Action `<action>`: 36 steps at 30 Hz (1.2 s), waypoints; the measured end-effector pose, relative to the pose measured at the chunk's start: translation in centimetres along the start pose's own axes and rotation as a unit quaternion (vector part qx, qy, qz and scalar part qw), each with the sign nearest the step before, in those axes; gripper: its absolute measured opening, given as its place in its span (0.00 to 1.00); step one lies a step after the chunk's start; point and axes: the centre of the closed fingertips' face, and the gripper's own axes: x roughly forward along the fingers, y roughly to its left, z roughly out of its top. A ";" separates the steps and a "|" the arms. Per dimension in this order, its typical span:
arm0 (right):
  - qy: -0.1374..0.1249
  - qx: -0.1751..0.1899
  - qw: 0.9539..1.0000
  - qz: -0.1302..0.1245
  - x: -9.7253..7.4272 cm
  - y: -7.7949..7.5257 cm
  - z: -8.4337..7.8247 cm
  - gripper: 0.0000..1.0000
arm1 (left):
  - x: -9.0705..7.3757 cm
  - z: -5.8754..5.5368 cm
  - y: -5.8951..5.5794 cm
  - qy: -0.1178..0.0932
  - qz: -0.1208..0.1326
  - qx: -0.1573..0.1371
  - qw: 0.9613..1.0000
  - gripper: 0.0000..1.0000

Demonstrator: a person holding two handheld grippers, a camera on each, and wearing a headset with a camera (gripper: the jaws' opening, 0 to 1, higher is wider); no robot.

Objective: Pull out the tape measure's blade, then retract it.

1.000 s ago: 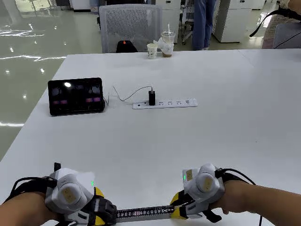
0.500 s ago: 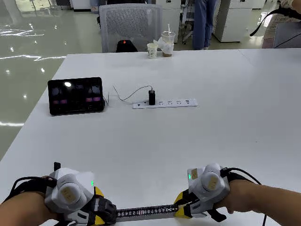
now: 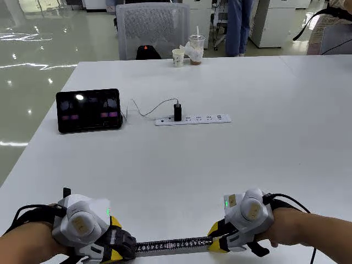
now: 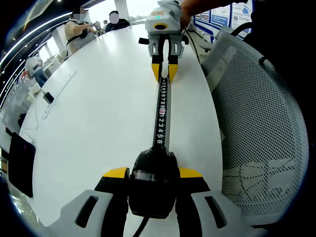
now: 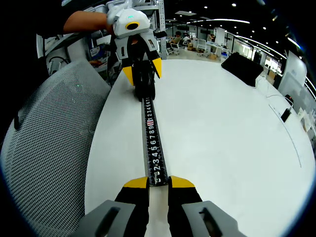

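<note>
While blade (image 3: 173, 245) lay stretched over counter (image 3: 220, 159), left gripper (image 3: 124, 245) clamped tape measure case (image 4: 152, 180) lower left; right gripper (image 3: 214, 240) pinched blade tip.

left gripper (image 3: 116, 249) grips tape measure (image 3: 127, 247) | blade (image 3: 173, 245) out | right gripper (image 3: 214, 244) pinches blade end

Along the bottom edge of the head view, the left hand-held gripper (image 3: 117, 243) and both forearms are cut off. In the left gripper view, low centre, its jaws cover the sides of the tape measure (image 4: 150, 190). Higher up, the far end of the blade (image 4: 161, 113) disappears between the jaws of the right hand-held gripper (image 4: 164, 74). The screen of the tablet (image 3: 89, 111) is too small to read.
</note>
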 end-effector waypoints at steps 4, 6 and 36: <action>-0.001 0.002 1.000 -0.001 -0.2 0.0 -0.3 0.10 | 0.0 0.0 0.0 0.000 0.002 0.001 1.000 0.30; -0.002 0.003 1.000 -0.001 -0.3 0.0 -0.4 0.10 | 0.0 0.0 -0.1 -0.001 0.002 0.000 1.000 0.30; 0.006 0.003 1.000 -0.007 -1.5 -0.2 -2.1 0.10 | 0.0 0.1 -0.2 0.000 0.004 -0.001 1.000 0.31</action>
